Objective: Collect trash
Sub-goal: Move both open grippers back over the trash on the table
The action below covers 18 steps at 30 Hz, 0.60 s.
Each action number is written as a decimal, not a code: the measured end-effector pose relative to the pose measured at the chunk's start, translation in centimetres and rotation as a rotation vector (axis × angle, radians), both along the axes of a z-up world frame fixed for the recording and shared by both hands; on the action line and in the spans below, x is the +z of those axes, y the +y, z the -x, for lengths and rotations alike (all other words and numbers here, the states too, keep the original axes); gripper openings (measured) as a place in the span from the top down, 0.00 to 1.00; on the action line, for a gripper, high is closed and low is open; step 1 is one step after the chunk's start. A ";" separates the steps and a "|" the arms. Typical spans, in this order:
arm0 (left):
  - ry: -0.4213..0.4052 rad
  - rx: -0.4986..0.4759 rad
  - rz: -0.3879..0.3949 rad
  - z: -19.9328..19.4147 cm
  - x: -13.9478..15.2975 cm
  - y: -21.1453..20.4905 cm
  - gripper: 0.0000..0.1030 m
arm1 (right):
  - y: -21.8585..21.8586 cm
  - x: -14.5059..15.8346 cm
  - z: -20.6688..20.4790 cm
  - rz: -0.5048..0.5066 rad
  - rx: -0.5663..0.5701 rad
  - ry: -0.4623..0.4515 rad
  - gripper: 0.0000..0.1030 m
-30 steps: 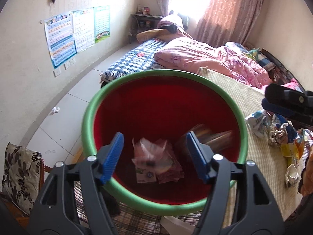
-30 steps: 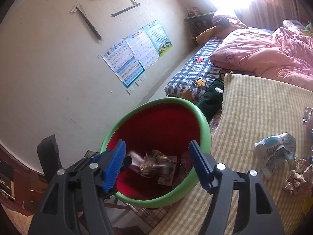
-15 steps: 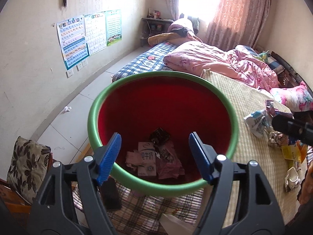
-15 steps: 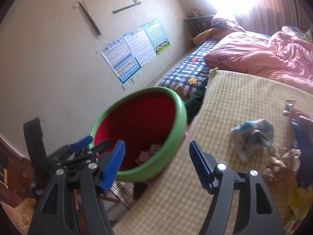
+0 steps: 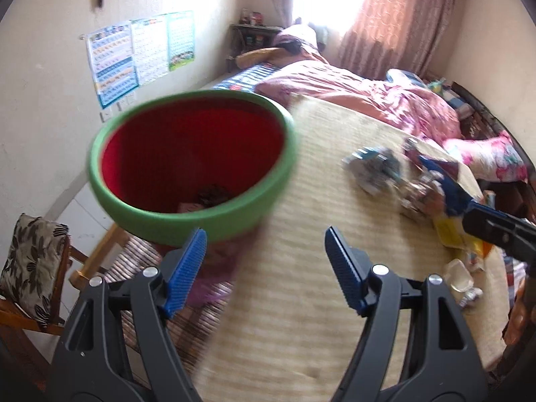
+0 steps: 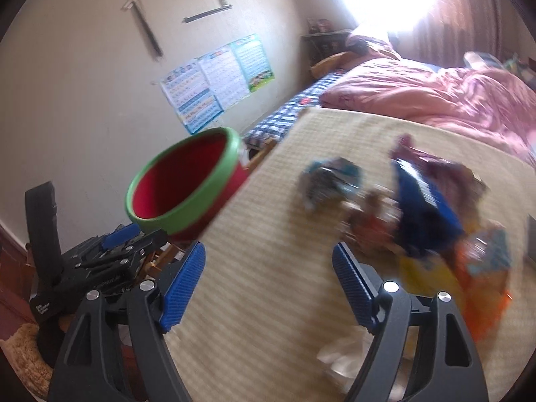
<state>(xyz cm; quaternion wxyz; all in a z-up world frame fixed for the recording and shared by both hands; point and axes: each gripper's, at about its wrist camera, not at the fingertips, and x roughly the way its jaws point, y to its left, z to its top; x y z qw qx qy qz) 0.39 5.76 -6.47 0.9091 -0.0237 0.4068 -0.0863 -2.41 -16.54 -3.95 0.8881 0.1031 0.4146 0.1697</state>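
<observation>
The red bin with a green rim (image 5: 201, 216) stands off the mat's left edge, and wrappers (image 5: 211, 197) lie in its bottom. My left gripper (image 5: 264, 234) is open and empty, over the mat just right of the bin. My right gripper (image 6: 268, 249) hangs over the yellow checked mat (image 6: 261, 318) with its jaws opening and nothing between them. Ahead of it lies blurred trash: a blue-white wrapper (image 6: 331, 177), a dark blue wrapper (image 6: 422, 207) and an orange bag (image 6: 482, 268). The bin's rim (image 6: 187, 214) shows far left in the right wrist view.
A bed with a pink quilt (image 5: 385, 100) lies beyond the mat. A chair with a floral cushion (image 5: 30, 261) stands low on the left. The bin rests on a plaid-covered wooden seat (image 5: 140, 264). Posters (image 5: 144, 50) hang on the wall.
Both grippers have swung right, from above the bin's mouth to over the mat. The wrappers seen falling earlier now lie in the bin. The right jaws stand wider.
</observation>
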 end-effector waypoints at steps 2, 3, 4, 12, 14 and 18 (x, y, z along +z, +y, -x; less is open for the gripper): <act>0.009 -0.033 0.009 0.7 -0.1 -1.9 0.29 | -2.1 -0.1 0.8 -0.003 -0.031 0.006 0.26; 0.013 -0.049 0.015 1.0 -0.1 -2.8 0.29 | -3.0 -0.2 1.1 -0.005 -0.042 0.010 0.26; 0.019 -0.076 0.022 1.3 -0.2 -4.1 0.29 | -4.0 -0.3 1.5 -0.010 -0.060 0.019 0.26; 0.083 -0.309 0.078 4.0 -0.8 -11.8 0.29 | -10.0 -0.5 3.8 -0.019 -0.173 0.021 0.26; 0.090 -0.365 0.080 4.7 -0.9 -13.4 0.27 | -11.2 -0.5 4.1 -0.015 -0.204 0.020 0.26; 0.134 -0.464 0.076 5.3 -2.0 -16.5 0.22 | -13.2 -1.0 4.4 -0.012 -0.239 0.034 0.26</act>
